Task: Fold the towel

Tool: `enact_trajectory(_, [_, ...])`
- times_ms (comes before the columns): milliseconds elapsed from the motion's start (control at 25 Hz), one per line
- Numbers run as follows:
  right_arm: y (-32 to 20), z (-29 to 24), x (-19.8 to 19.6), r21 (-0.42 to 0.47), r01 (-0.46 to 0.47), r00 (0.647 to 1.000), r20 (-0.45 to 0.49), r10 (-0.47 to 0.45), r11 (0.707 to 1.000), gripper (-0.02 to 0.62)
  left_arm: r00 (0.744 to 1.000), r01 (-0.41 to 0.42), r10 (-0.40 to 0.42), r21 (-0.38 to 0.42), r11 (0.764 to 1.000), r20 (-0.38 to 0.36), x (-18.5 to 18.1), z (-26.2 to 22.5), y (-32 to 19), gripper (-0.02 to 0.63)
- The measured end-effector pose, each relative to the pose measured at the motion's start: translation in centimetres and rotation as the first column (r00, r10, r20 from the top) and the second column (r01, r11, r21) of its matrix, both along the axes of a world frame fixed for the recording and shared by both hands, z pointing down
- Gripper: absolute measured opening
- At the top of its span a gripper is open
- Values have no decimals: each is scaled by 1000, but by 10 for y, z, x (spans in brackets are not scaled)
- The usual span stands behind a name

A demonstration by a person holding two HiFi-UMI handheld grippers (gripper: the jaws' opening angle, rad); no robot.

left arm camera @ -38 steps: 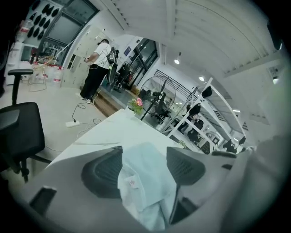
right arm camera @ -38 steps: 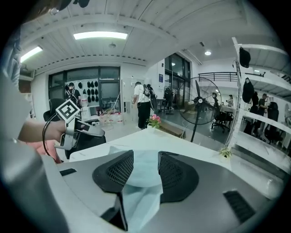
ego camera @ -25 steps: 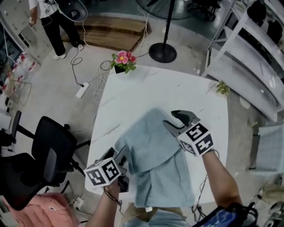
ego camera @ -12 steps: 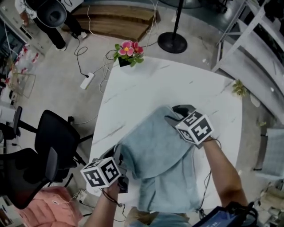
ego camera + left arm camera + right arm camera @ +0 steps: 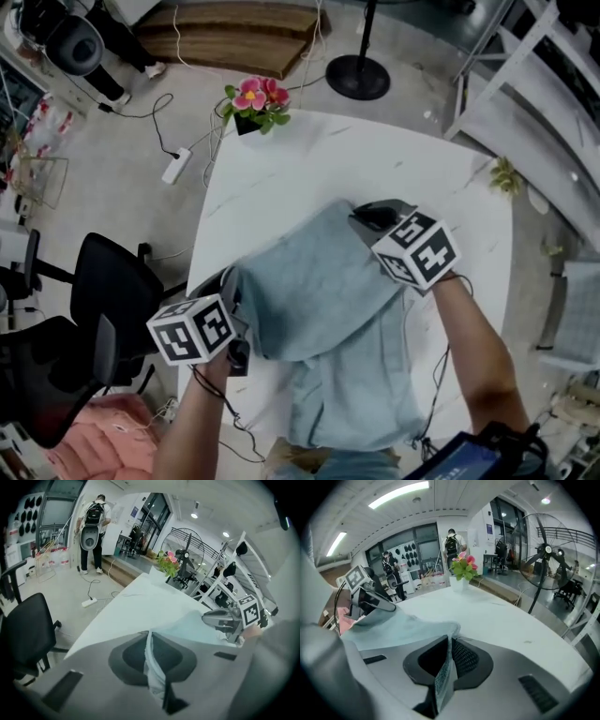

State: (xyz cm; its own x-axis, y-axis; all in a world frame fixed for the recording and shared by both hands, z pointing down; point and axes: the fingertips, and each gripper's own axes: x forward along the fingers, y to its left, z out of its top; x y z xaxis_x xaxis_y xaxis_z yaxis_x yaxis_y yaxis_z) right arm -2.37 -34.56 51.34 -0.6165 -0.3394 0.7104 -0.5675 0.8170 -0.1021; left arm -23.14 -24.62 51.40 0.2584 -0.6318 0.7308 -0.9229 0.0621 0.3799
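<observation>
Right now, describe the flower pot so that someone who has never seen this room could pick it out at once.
Find the large white table. At its far left corner, beyond the pale blue towel, stands a small pot of flowers. It alone has pink blooms; the small plant by the table's right edge is plain green.
</observation>
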Motion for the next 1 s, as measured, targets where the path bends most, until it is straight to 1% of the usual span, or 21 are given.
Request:
enact_trajectory(120, [-24,-18,6,63,-36,999,28,35,997,41,998,-31,27,75,997,54,-10,-15,-41,21])
enact_trajectory(240, [-48,-32,10,131,-66,997,49,60,989,41,991,-71,53,143,987,125,-15,-27,-80,21])
enact_trajectory(400, [-78,-42,15,205,-111,993,68,99,972,41,973,-117,74,192,974,220,-16,-31,-123,21])
enact_trajectory(520, [-96,-40,17,237,-130,991,68,117,963,41,958,-136,75,208,969,276,-19,-30,-148,23])
enact_trajectory(640, [-107,-27,21,256,-132,991,41,125,958,41,937,-167,88,213,963,338,-20,-26,-167,23])
enact_trajectory(880, [-121,1,27,284,-130,990,-7,138,950,41,903,-215,118,198,956,413,-16,-10,-188,25])
enact_trajectory(1000, [-126,4,27,280,-124,991,-11,133,952,41,898,-220,123,190,957,423,-17,-5,-195,25])
